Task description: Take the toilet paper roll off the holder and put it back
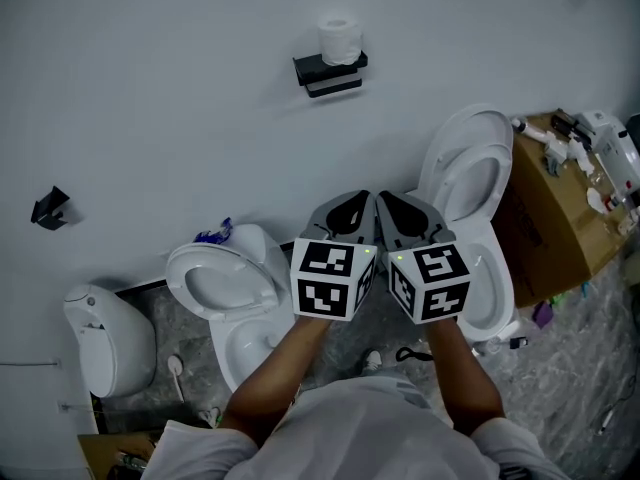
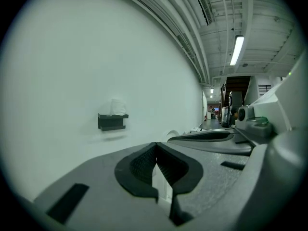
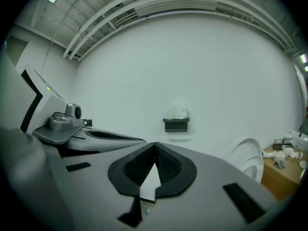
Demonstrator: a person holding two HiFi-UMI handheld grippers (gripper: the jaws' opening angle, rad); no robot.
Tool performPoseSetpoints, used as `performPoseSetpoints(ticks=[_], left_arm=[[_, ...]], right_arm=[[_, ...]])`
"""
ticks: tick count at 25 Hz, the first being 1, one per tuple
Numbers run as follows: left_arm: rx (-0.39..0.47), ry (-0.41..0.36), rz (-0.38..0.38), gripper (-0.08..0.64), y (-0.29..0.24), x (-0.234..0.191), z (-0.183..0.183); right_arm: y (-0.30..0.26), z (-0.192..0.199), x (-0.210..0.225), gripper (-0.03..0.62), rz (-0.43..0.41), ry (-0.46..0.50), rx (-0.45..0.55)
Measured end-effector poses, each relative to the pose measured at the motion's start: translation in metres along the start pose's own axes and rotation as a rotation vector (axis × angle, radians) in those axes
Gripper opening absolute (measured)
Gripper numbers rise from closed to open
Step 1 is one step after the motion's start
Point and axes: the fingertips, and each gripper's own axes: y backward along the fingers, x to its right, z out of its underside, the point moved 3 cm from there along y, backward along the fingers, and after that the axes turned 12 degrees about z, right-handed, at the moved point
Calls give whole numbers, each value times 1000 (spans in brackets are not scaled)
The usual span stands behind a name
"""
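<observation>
A white toilet paper roll stands upright on a black wall holder high on the white wall. It also shows in the left gripper view as the roll on the holder, and in the right gripper view as the roll on the holder. My left gripper and right gripper are held side by side, well short of the holder. Both are shut with nothing between the jaws. The left gripper's tips and the right gripper's tips meet.
A white toilet with its lid up stands at the right, another toilet at the left. A cardboard box with small items sits at far right. A white bin and a small black wall fitting are at the left.
</observation>
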Motion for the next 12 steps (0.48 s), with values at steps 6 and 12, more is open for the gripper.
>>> performPoseSetpoints(ticks=[6,12], left_arm=[[-5,-9,-40,5,-25,-9,-5],[-2,10,-52,5,-42,-18,-8]], right_arm=[[-17,-5,25,2,-29,11,8],[-34,-9,42,2,-42,10,11]])
